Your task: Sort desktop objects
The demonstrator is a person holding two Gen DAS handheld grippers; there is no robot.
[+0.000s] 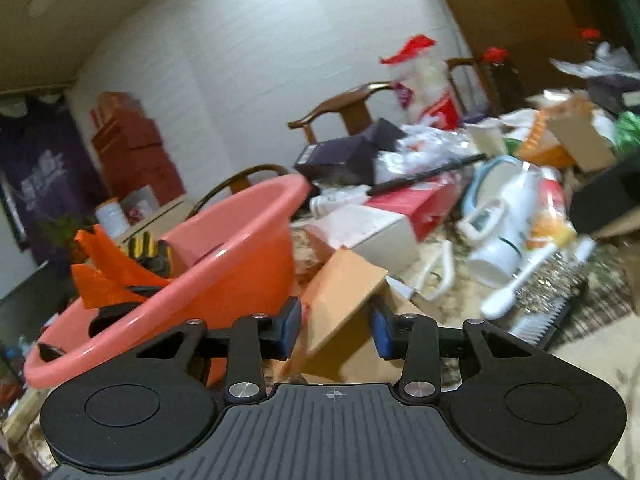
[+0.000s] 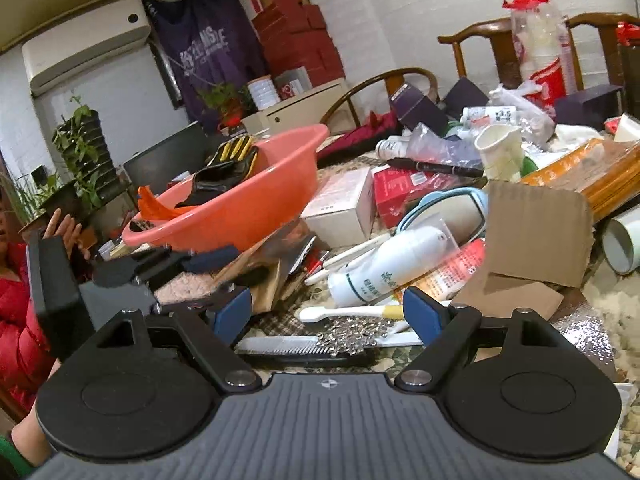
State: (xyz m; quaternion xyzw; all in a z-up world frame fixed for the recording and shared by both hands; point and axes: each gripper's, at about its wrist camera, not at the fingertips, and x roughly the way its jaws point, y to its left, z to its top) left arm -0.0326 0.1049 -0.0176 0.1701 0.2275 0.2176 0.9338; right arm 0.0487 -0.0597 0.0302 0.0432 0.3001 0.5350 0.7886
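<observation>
On the cluttered tabletop (image 2: 608, 312), your left gripper (image 1: 335, 330) sits low beside the pink plastic basin (image 1: 224, 240), a smooth, glossy round tub tipped so its rim slopes up toward the back. Between your blue pads stands a flat tan cardboard piece (image 1: 344, 292), matte and stiff, a slab with straight edges; its long axis slants up and away from you, the top edge leaning right. Your jaws stand partly closed around it, the pads close against its two sides, but blur keeps you from telling whether they actually press it.

Your right gripper (image 2: 327, 316) is wide open and holds nothing. Just beyond its pads lies a white toothbrush (image 2: 344, 312), slim and smooth, running left to right with a yellow band near its right end. Touching it from the near side is a heap of small glittering silver bits (image 2: 352, 332), and a white comb (image 2: 280, 346) with fine teeth lies along the same line. Farther back a white cylindrical spray bottle (image 2: 392, 268) lies on its side, cap end pointing up and right. A folded brown cardboard sheet (image 2: 536, 236) stands to the right.
</observation>
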